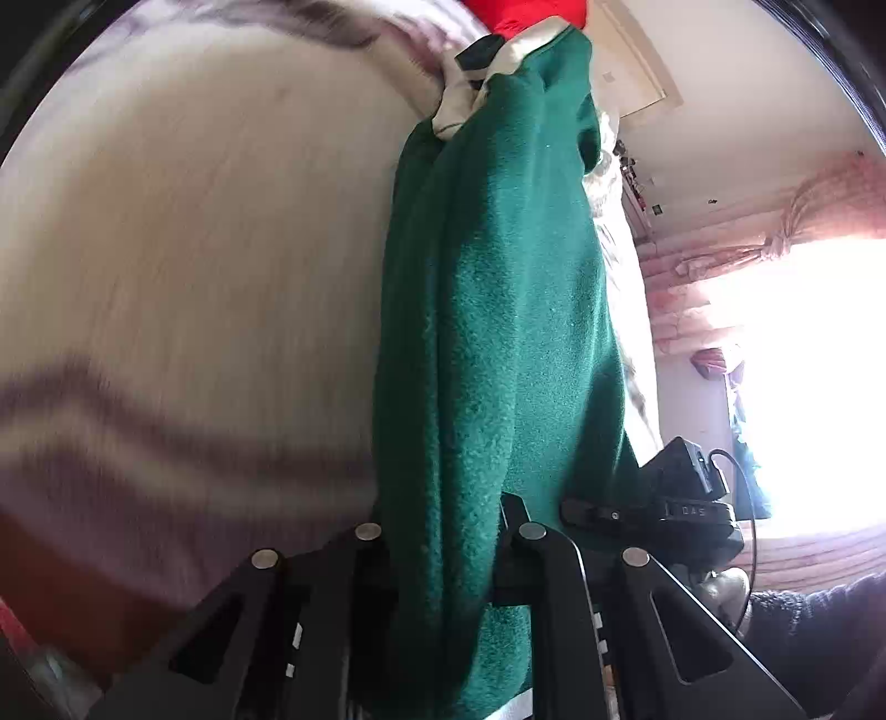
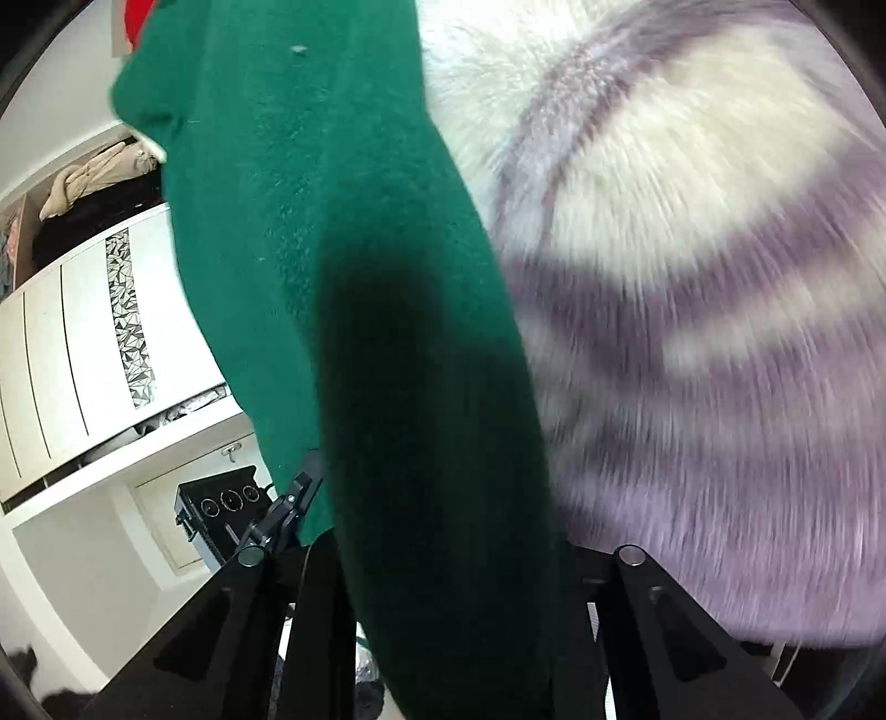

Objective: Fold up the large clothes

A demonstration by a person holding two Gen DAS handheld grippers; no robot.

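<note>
Green garment (image 1: 498, 310) bunched into a long thick band and running straight up the middle of the left wrist view, from between the fingers of the left tool (image 1: 443, 554) to the top of the frame. Left tool closed down on the fabric, fingers pressing it from both sides, cloth spilling below the grip as well. A pale lining or collar (image 1: 459, 105) showing near the far end of the band, with a patch of red (image 1: 526, 14) above it (too cropped to say what it is).

Same green garment (image 2: 332, 232) in the right wrist view, again filling the centre, its lower stretch in deep shadow where it passes into the right tool (image 2: 448, 559). Right tool likewise clamped narrow on the cloth, fingertips themselves hidden behind the fabric.

Behind the garment on both sides, a fluffy blanket (image 2: 692, 277) in cream with purple-grey stripes, blurred.

Left tool tipped steeply downward, garment stretching away from it. Right tool angled down more gently. Second black tool body (image 1: 664, 498) visible just right of the garment in the left view, with a dark knitted sleeve (image 1: 819, 626) at the lower right edge.

White wardrobe (image 2: 83, 343) with a patterned strip at the left of the right view; bright window (image 1: 803, 387) with pink curtains at the right of the left view.
</note>
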